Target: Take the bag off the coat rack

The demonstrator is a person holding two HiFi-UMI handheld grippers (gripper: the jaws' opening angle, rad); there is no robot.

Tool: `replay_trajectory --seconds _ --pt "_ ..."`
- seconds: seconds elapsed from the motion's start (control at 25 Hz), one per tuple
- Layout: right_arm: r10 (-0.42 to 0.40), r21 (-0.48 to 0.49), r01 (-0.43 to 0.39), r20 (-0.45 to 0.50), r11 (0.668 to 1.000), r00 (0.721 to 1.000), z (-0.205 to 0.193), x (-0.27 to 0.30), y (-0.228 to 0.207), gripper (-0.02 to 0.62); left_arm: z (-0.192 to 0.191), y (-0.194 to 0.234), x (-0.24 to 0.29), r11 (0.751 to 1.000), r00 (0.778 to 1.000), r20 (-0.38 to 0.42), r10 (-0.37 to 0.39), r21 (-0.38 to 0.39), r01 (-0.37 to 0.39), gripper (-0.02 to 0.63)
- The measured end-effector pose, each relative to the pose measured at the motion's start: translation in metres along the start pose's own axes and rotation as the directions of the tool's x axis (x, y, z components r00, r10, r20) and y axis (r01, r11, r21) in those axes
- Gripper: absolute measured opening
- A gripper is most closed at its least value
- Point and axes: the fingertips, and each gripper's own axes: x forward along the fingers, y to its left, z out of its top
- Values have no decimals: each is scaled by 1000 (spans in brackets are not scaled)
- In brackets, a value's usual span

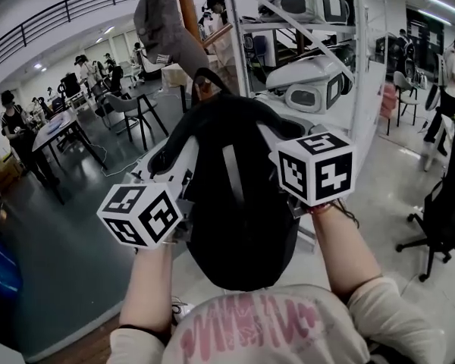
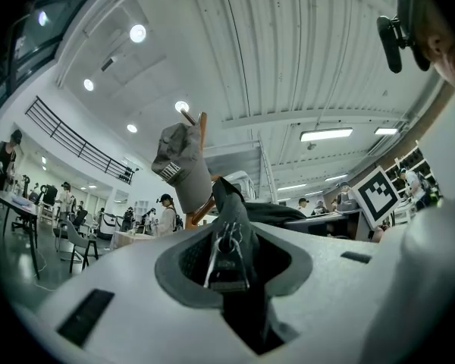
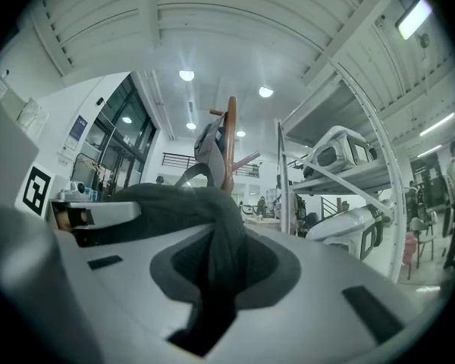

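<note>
**Item 1. Left tongs** (image 2: 226, 268): clamped on a ridge of dark bag cloth with a metal zip pull (image 2: 226, 241) caught in it. The pads press on the fabric.

**Item 2. Right tongs** (image 3: 211, 279): closed on a thick fold of the same dark cloth, with no gap showing.

**Item 3. Bag** (image 1: 239, 203): black backpack, carried in the air between the two tongs, just before the person's chest.
- Handling, as judged: soft and slack, likely to sag and swing. Not fragile, and the woven cloth is grippy rather than slippery. Weight looks modest.
- Best holds: bunched cloth at either upper side, as now, or the top handle loop (image 1: 210, 78) for a firmer lift.
- Lie: long axis runs away from the person, base nearest the body, handle end pointing up toward the rack.
- Whether the loop is clear of a peg cannot be told.

**Item 4. Coat rack** (image 1: 188, 6): wooden pole, upright, just beyond the handle end of the bag. A grey cap (image 1: 161, 25) hangs on it.

**Item 5. Shelf** (image 1: 362, 51): metal frame to the right of the rack, carrying white machines.

**Item 6. Table** (image 1: 57, 127): far left, people around it.
</note>
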Motion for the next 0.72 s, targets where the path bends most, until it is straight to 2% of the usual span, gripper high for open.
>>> replay_trajectory --seconds 0.36,0.72 --pt "-34 -8 34 15 999 999 7 -20 26 63 11 -1 -25 999 999 12 -31 6 31 86" --pt "-92 -22 93 31 995 995 15 -50 57 63 21 -7 -57 994 994 41 -105 -10 105 86"
